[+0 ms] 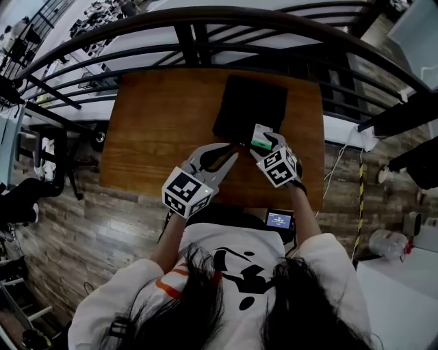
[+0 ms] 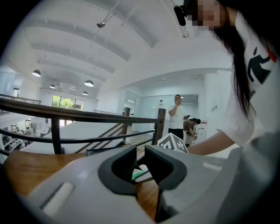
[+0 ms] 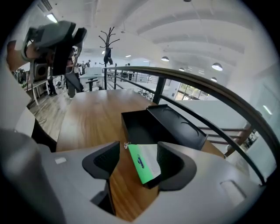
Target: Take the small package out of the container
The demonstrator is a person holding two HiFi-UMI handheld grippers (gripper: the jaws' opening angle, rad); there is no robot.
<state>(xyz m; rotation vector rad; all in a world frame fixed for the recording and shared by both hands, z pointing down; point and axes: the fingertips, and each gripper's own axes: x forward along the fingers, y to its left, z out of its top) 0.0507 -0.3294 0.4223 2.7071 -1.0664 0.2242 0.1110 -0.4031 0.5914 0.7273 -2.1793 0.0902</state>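
A black container [image 1: 248, 104] lies open at the far middle of the wooden table [image 1: 157, 130], its lid [image 3: 180, 124] folded back. The small package [image 1: 261, 136], green and white, is outside it, just in front of its near right corner. My right gripper [image 1: 264, 142] is shut on the package [image 3: 146, 162], which sits tilted between the jaws above the wood. My left gripper [image 1: 235, 153] is close on the left, jaws nearly together with nothing in them [image 2: 141, 162]. Through their slit, a bit of the package [image 2: 141, 175] shows.
A dark metal railing [image 1: 205, 20] curves round the table's far side. The table's near edge is at the person's body, where a small lit screen [image 1: 279, 219] sits below it. Two people [image 2: 177, 116] stand far off. Bare wood [image 3: 87, 113] lies left of the container.
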